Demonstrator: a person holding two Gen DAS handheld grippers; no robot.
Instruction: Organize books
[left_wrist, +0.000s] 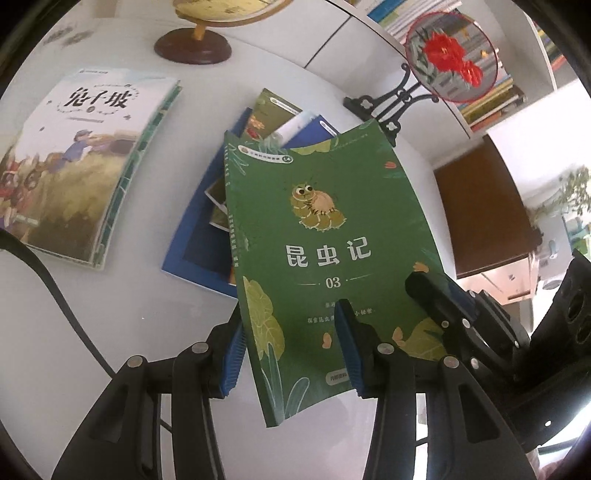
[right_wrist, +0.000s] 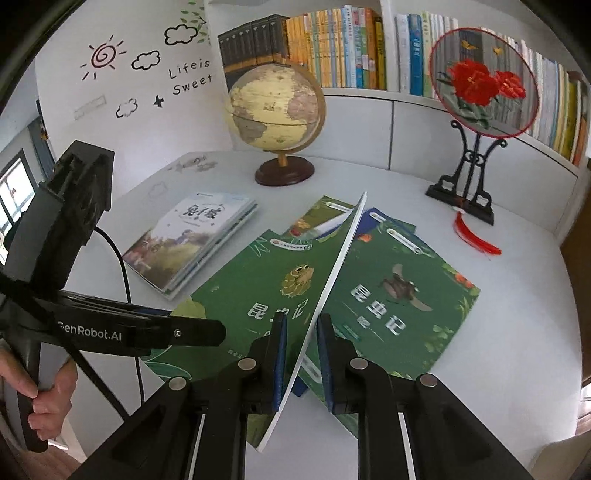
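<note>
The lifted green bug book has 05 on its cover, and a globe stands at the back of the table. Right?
Not quite. The green bug book has 03 on its cover, not 05, as the left wrist view shows. The globe does stand at the back of the table.

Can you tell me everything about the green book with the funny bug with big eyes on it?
The green book is a thin paperback with a cartoon caterpillar, white Chinese title, "03" and leaf drawings on its cover. It is lifted and tilted above the white table, over other books. The left gripper has its lower edge between its blue pads, and the right gripper closes on its edge too.
</note>
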